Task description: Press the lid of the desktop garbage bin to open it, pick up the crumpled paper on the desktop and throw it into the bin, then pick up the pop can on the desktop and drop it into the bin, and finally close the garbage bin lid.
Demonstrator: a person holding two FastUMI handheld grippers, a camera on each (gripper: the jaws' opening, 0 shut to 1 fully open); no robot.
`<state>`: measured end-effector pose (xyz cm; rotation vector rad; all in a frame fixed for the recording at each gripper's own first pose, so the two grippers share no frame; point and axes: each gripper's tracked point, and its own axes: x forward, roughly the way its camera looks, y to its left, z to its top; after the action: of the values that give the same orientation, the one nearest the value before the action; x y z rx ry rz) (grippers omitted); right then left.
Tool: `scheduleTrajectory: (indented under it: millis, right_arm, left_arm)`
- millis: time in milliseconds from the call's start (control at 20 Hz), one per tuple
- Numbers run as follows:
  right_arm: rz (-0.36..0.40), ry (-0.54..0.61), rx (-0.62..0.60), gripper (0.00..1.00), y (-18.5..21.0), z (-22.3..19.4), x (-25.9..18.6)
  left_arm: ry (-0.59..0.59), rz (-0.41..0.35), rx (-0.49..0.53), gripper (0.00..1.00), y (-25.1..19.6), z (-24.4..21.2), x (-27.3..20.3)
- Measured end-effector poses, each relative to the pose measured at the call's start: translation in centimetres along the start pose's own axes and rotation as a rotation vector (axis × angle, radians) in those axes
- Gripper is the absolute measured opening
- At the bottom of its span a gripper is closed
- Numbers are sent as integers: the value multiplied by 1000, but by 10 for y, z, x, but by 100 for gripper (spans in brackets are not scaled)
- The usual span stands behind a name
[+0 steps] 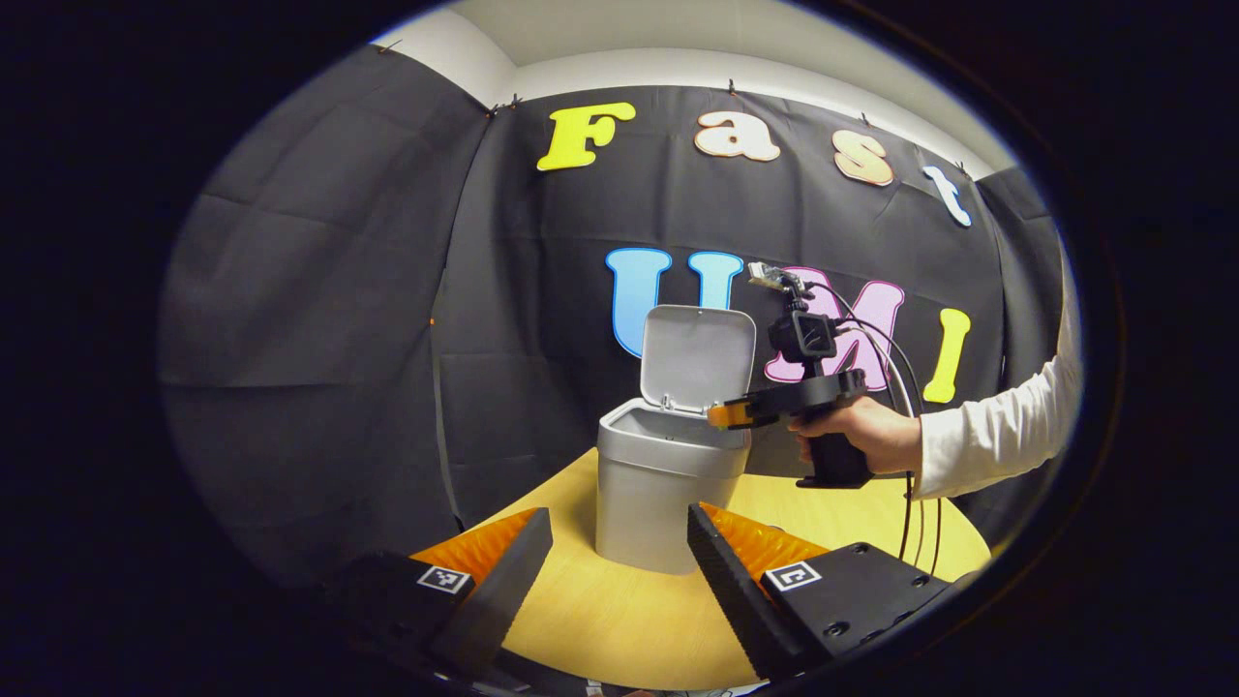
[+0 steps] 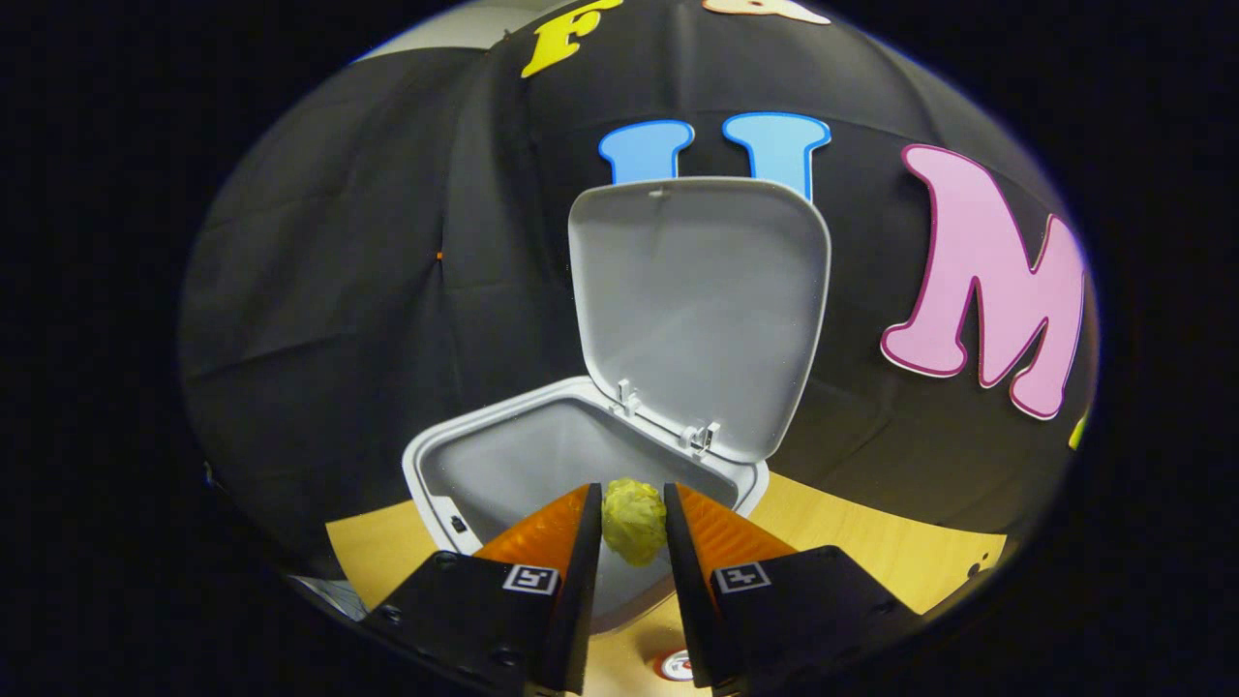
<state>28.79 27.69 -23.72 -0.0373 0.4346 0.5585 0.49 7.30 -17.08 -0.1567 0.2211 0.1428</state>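
Yellow crumpled paper (image 2: 634,522) pinched in right gripper (image 2: 631,528), lower centre, above open bin (image 2: 440,455); centre it, then release.

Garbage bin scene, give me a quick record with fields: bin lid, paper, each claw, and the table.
bin lid: lid up, garbage bin open
crumpled paper: crumpled paper pinched between both fingers of the right claw, over the bin's opening
right claw: shut on the paper, held by a hand in a white sleeve, at the bin's rim
left claw: left claw open, nothing in it, short of the bin
table: wooden table, bin standing on it
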Motion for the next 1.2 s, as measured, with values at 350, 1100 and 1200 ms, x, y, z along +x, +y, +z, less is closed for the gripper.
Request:
scheduleTrajectory:
  millis: [350, 1100, 1200]
  right_arm:
    - [-37, -50, 29, 97, -23, 19, -24]
    - [-281, -217, 30, 97, -152, 65, -210]
    - [-340, -230, 3, 97, -171, 65, -242]
  left_arm:
    - [11, -92, 25, 95, -38, -17, 22]
    - [9, -382, 90, 95, -173, -80, 109]
    - [27, -417, 112, 95, -190, -99, 131]
